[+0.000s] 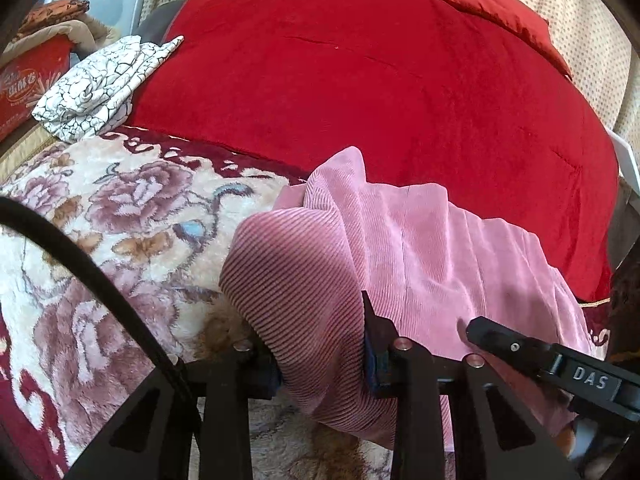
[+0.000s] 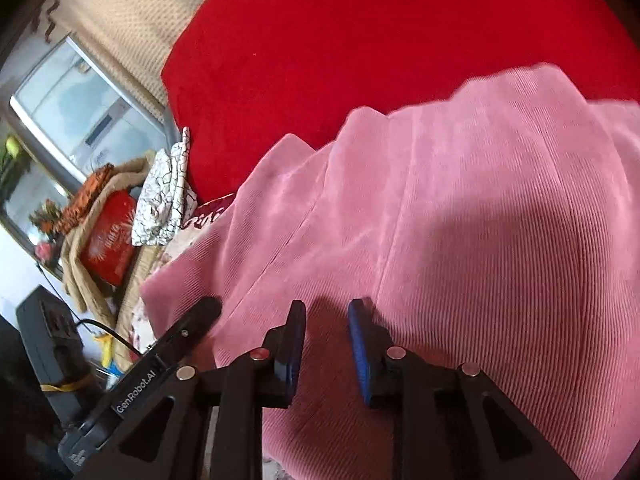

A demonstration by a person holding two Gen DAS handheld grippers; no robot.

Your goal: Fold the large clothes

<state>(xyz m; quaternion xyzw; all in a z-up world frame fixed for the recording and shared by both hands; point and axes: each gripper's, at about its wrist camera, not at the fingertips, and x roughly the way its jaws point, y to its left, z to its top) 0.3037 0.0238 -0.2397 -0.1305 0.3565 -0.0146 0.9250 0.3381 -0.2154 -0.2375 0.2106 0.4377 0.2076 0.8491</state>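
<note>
A pink corduroy garment (image 1: 432, 240) lies half on the floral blanket and half on the red quilt. My left gripper (image 1: 320, 356) is shut on a bunched fold of it at the near left corner, and the ribbed cloth bulges up between the fingers. In the right wrist view the same pink garment (image 2: 480, 208) fills the frame. My right gripper (image 2: 326, 344) has its blue pads a narrow gap apart, with shadowed pink cloth filling that gap. The right gripper's tip (image 1: 476, 330) shows over the cloth in the left wrist view. The left gripper's side (image 2: 192, 324) shows at lower left in the right wrist view.
A red quilt (image 1: 360, 80) covers the back of the bed, with a red pillow (image 1: 500, 12) at far right. A folded white crackle-print cloth (image 1: 100, 88) sits at the left edge. A floral blanket (image 1: 120, 220) covers the near bed. Boxes and a heater (image 2: 44, 344) stand beside the bed.
</note>
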